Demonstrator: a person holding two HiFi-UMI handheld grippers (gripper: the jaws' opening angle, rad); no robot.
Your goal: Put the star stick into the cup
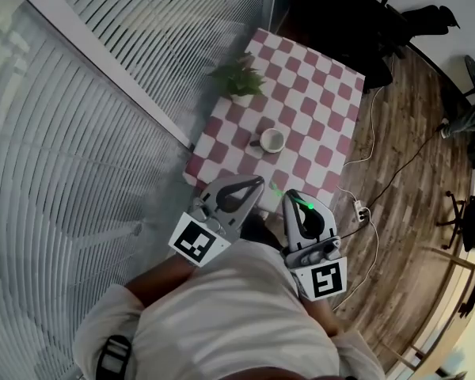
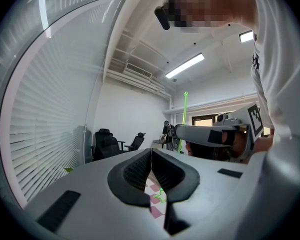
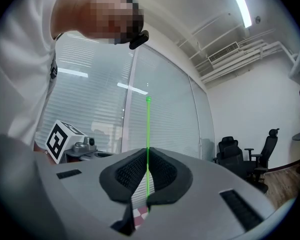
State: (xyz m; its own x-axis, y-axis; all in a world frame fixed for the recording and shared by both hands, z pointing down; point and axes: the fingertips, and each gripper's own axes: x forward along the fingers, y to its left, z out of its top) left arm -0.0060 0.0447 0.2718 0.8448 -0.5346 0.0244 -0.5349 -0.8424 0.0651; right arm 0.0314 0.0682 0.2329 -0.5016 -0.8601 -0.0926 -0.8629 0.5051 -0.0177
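— Star stick (image 3: 148, 129): where is it?
— Pinched upright in my right tongs (image 3: 148, 181). The jaws are closed tight on its thin green shaft, which rises well above them. My left tongs (image 2: 151, 156) are closed too, with nothing between the pads.
— And the cup (image 1: 271, 140)?
— Standing on the checked table (image 1: 324, 93) ahead of me, apart from both tongs. I judge this the carrying step: the stick is gripped but not yet over the cup.
— What does the next move call for?
— Bringing the right tongs above the cup's mouth with the stick plumb, lowering its bottom end inside the rim, and only then loosening. The shaft is slim, so a tilt could miss the cup.
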